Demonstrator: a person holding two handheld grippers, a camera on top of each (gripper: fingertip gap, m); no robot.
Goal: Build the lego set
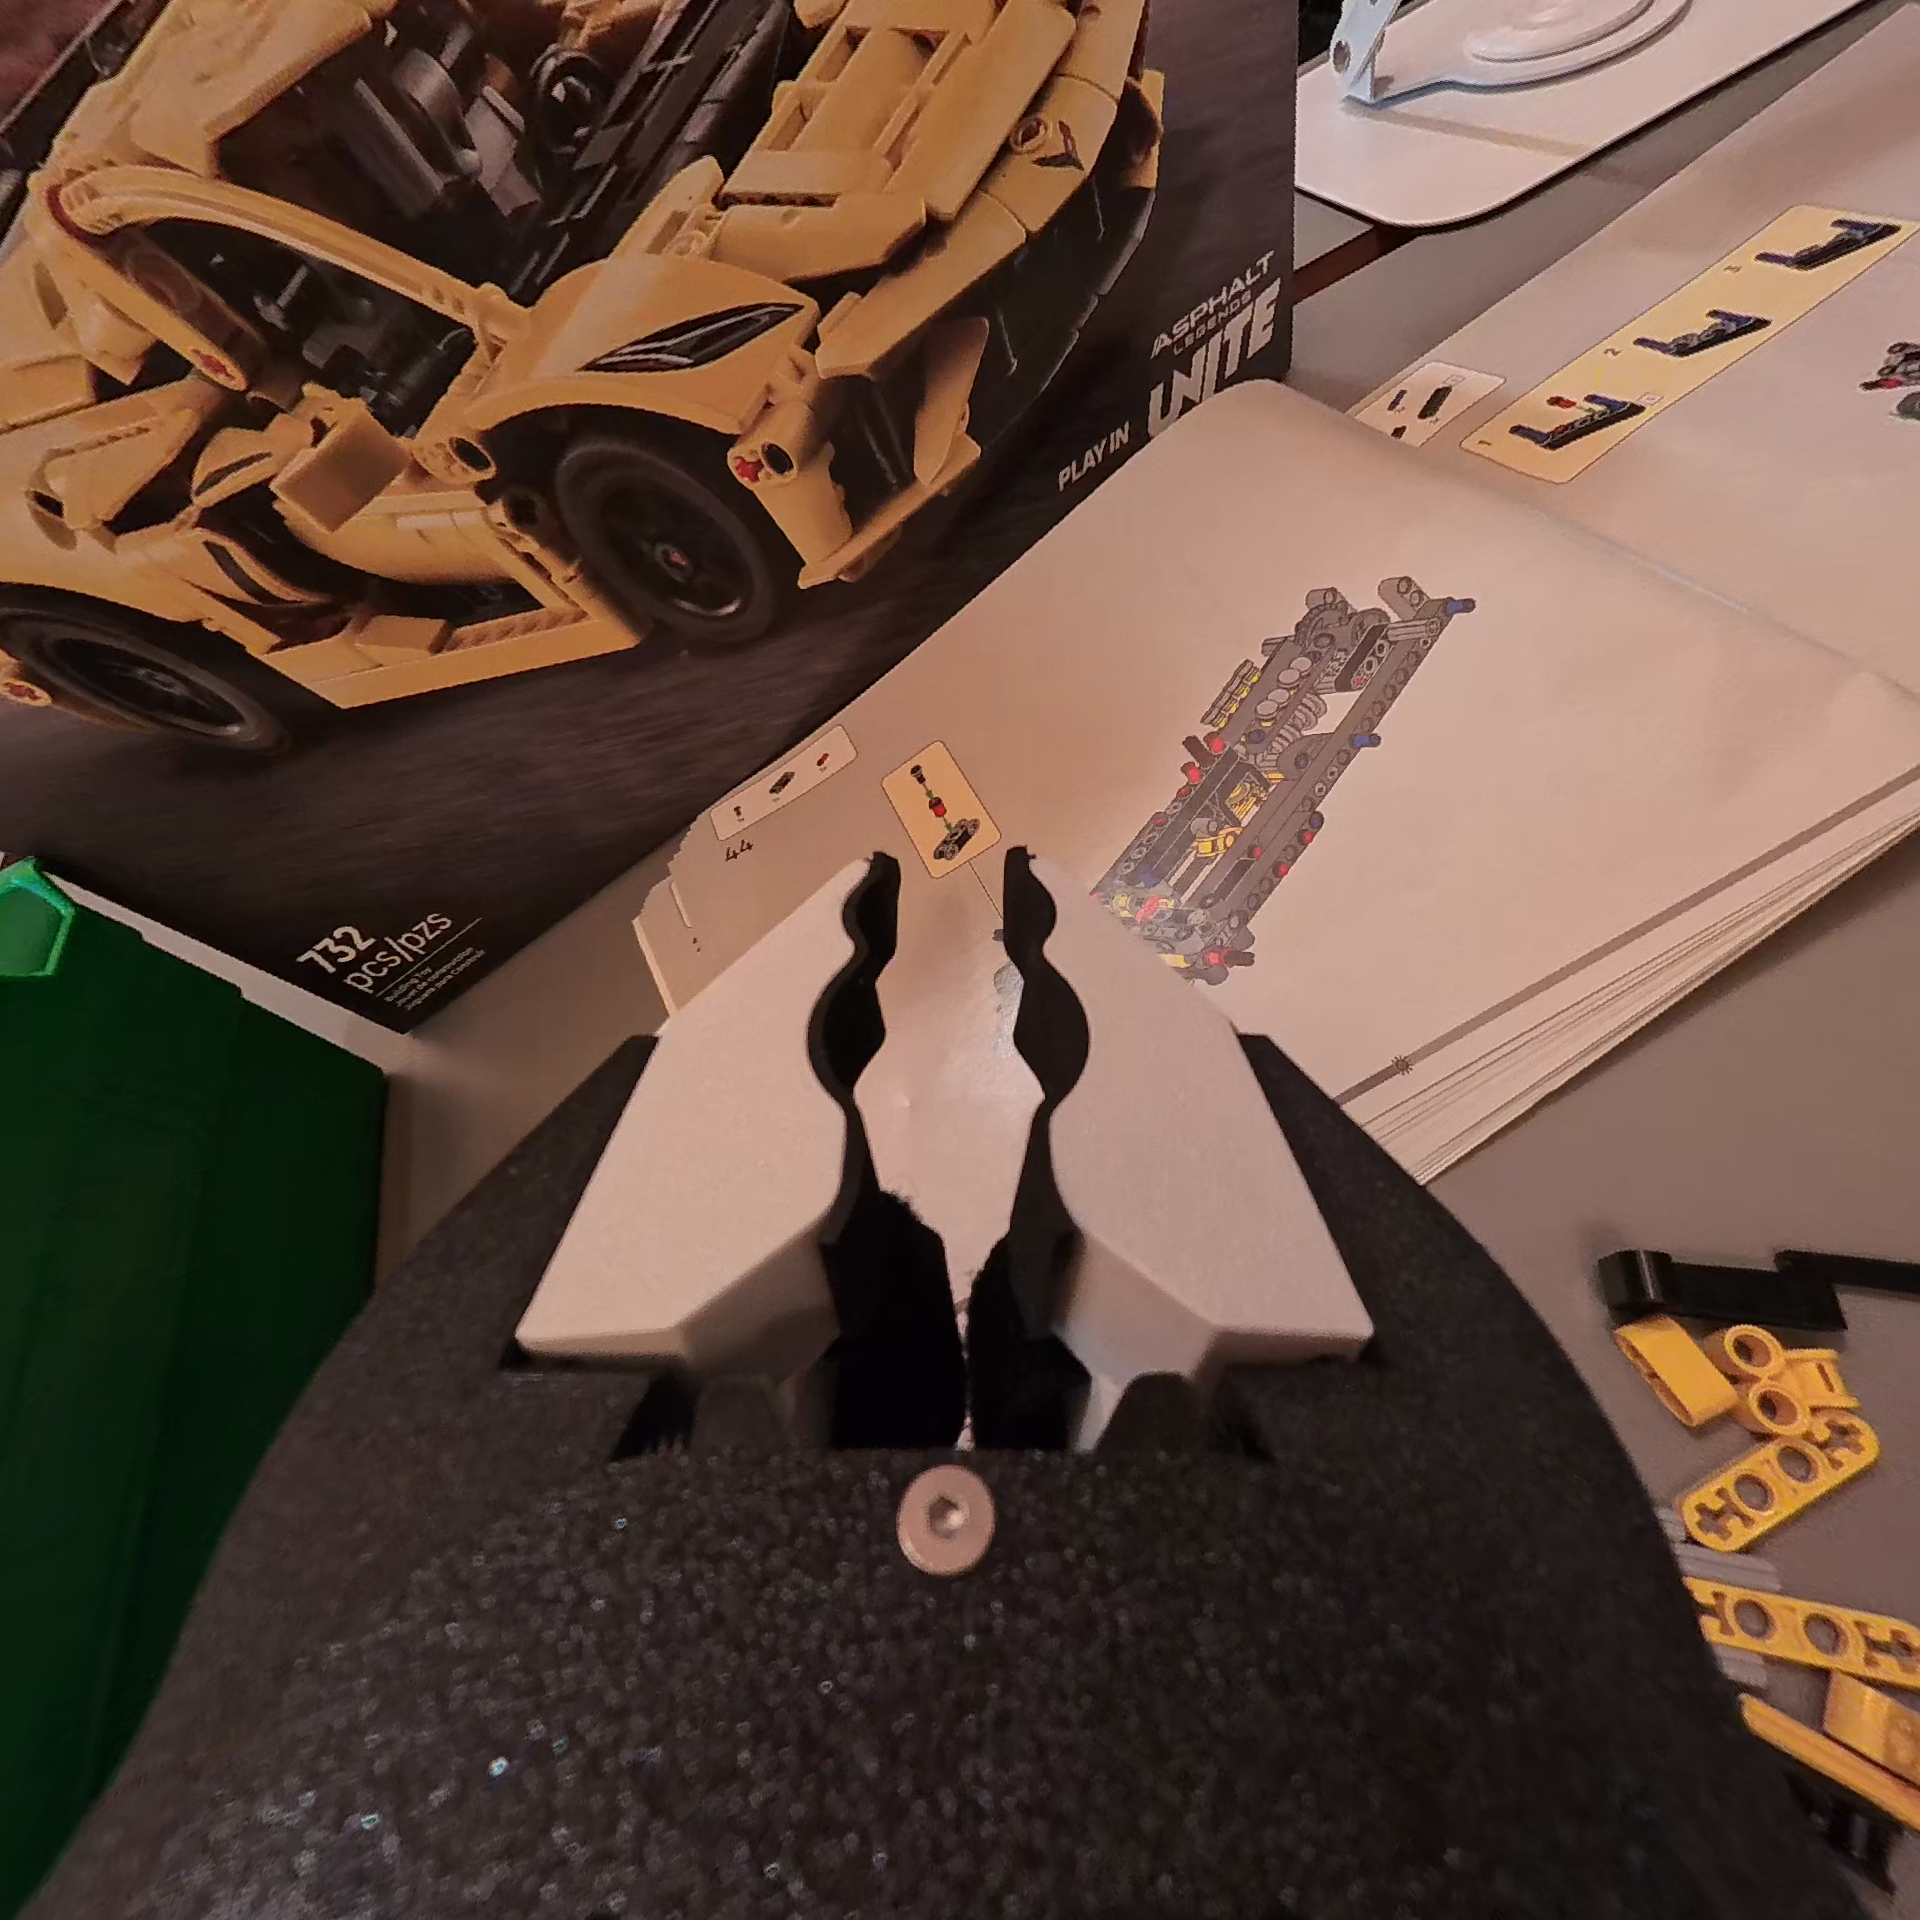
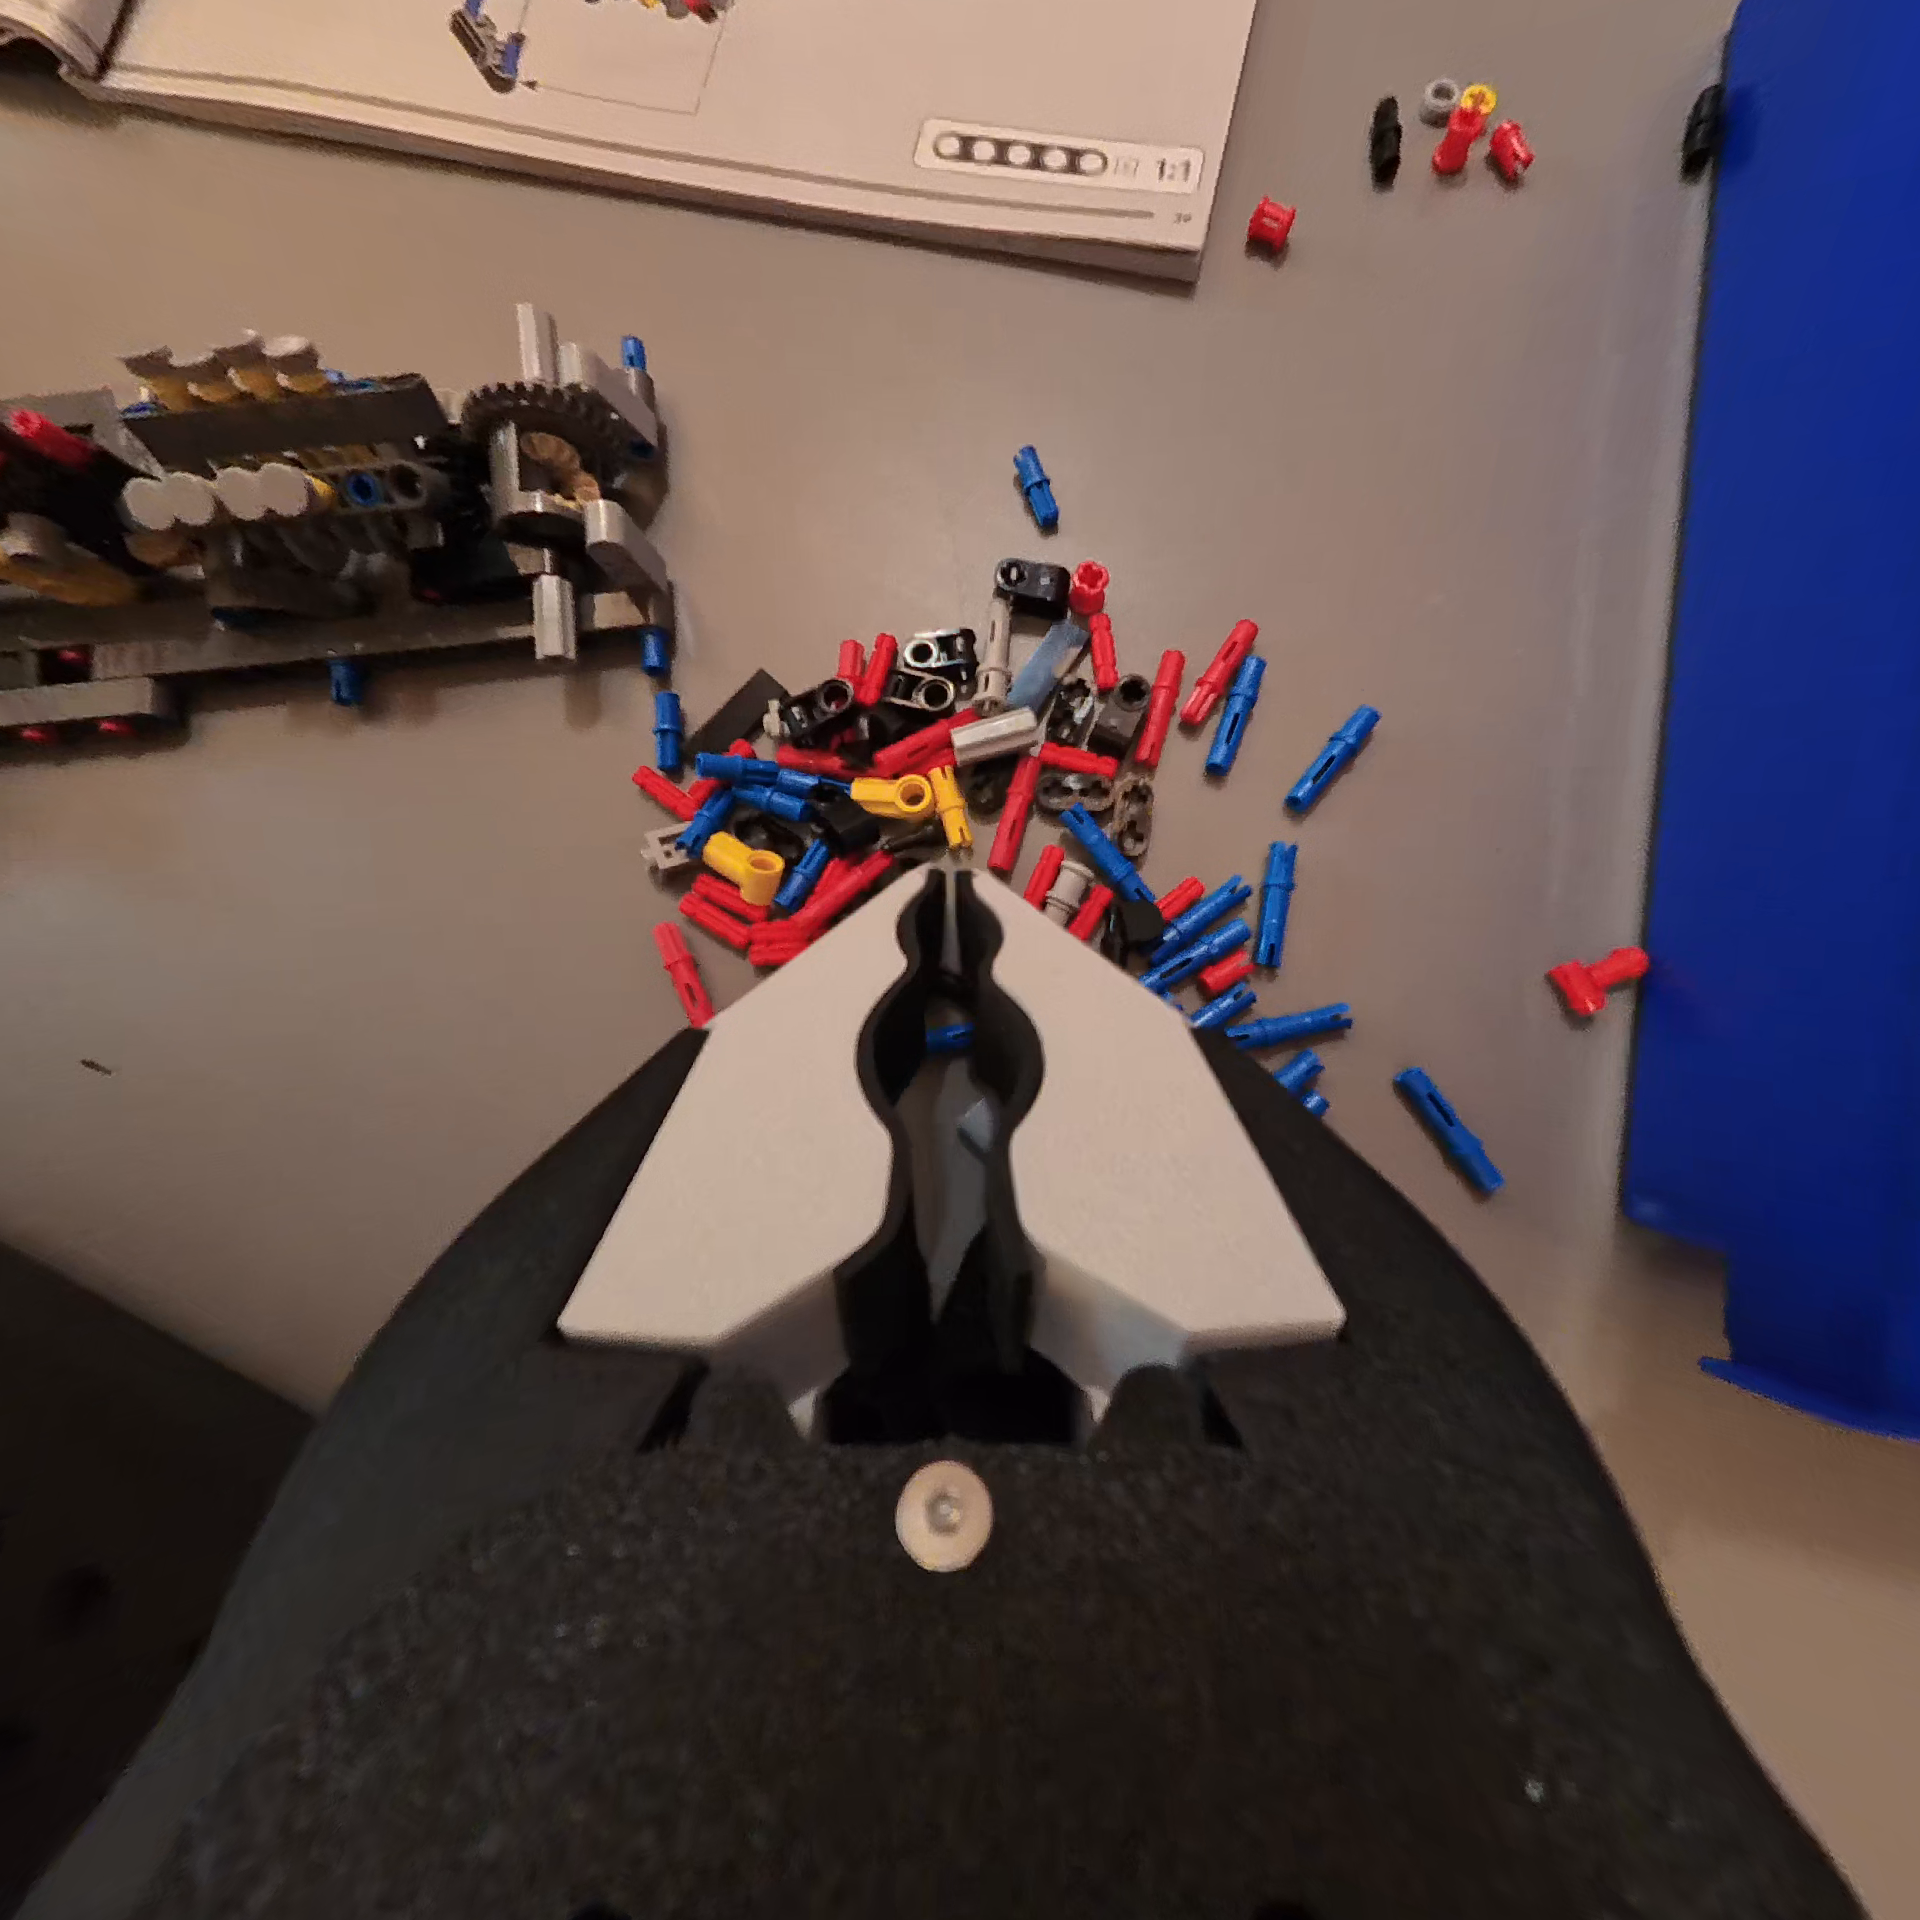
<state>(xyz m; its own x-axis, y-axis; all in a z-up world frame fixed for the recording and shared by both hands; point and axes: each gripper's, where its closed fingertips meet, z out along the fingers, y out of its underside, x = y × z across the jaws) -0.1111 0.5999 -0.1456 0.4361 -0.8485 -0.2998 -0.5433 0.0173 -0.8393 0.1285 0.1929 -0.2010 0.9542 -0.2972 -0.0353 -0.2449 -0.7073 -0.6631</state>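
Observation:
In the left wrist view my left gripper (image 1: 954, 862) is open and empty, held above the open instruction booklet (image 1: 1507, 831). In the right wrist view my right gripper (image 2: 951, 881) has its tips closed together at the near edge of a pile of small blue, red, yellow and black pins and connectors (image 2: 935, 748). Whether the tips pinch a piece is hidden. A blue pin (image 2: 948, 1036) shows through the gap lower between the fingers. The partly built grey chassis with gears (image 2: 364, 520) lies to the left of the pile.
The set's box with a yellow car picture (image 1: 520, 416) stands behind the booklet. A green bin (image 1: 156, 1247) is at the left. Yellow beams (image 1: 1766, 1455) and a black part (image 1: 1714, 1288) lie at the right. A blue bin (image 2: 1808, 727) borders the pile's right. Loose parts (image 2: 1465, 125) lie near the booklet corner (image 2: 1039, 156). My right fingertips sit around 50 cm from my left ones.

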